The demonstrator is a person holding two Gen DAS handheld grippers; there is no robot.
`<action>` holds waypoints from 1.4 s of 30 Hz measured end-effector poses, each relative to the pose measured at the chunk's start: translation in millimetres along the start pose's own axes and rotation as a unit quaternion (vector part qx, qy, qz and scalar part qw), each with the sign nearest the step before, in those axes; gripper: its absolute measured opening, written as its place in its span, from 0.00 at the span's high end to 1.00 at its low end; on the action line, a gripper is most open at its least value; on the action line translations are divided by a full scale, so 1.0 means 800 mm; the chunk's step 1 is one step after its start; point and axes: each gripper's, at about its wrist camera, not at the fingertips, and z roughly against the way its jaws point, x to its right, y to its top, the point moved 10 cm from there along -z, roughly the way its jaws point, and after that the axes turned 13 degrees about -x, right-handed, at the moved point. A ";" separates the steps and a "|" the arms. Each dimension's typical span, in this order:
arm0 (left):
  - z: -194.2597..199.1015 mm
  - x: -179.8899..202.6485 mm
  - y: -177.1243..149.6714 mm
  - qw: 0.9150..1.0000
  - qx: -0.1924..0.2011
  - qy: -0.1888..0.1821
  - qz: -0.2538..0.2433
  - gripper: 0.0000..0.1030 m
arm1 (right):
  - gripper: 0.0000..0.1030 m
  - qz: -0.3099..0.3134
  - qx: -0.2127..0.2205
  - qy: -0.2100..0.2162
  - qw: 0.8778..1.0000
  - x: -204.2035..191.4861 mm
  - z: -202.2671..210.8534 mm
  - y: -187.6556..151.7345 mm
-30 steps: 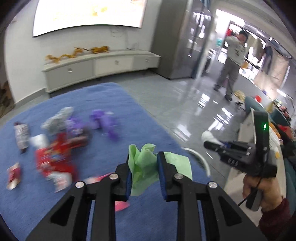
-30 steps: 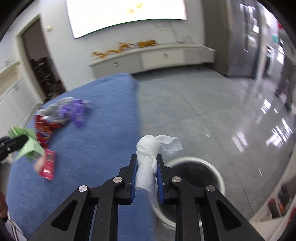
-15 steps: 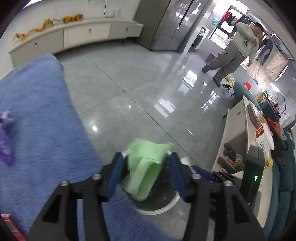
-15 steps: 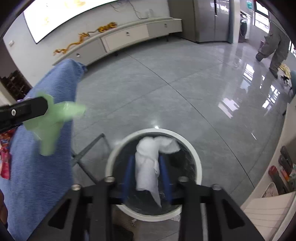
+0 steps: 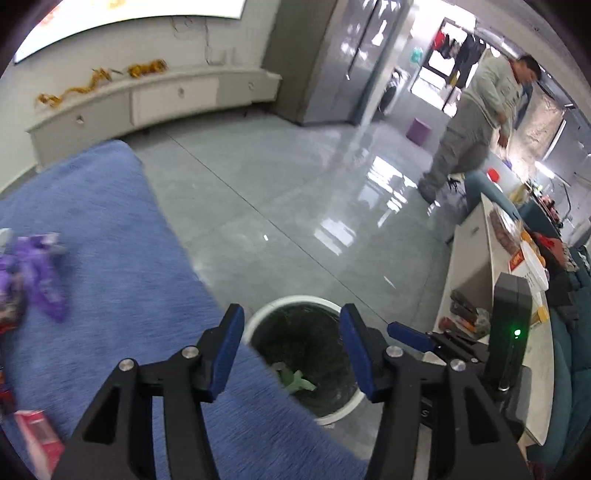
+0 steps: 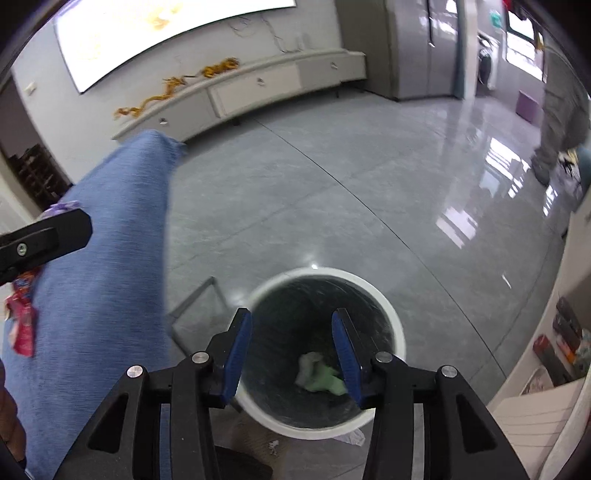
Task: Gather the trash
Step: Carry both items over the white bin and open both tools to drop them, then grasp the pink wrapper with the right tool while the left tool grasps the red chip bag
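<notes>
Both wads now lie in the trash bin (image 6: 397,334); left claw (image 5: 291,349) gapes empty, right claw (image 6: 291,350) is opening, empty. Next, swing back for the purple wrapper (image 5: 38,273).

A: What is the floor (image 5: 280,192) like?
B: Glossy grey tiles, bright with window glare.
A: And the far wall?
B: A long white cabinet (image 6: 258,92) under a lit screen (image 6: 166,33).

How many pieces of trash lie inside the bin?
2. A green tissue and a white tissue lie touching at the bottom of the bin. More may be hidden behind the right gripper's fingers.
</notes>
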 end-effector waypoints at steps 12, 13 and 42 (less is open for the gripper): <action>0.154 -0.188 -0.077 0.990 0.071 0.104 0.067 0.40 | 0.54 0.112 0.039 0.052 0.992 -0.179 0.072 -0.002; 0.165 -0.211 -0.086 0.988 0.075 0.114 0.079 0.39 | 0.52 0.119 0.038 0.058 0.990 -0.193 0.073 -0.003; 0.158 -0.328 -0.121 0.995 0.073 0.052 0.049 0.39 | 0.71 0.208 -0.068 0.096 0.971 -0.393 -0.038 -0.063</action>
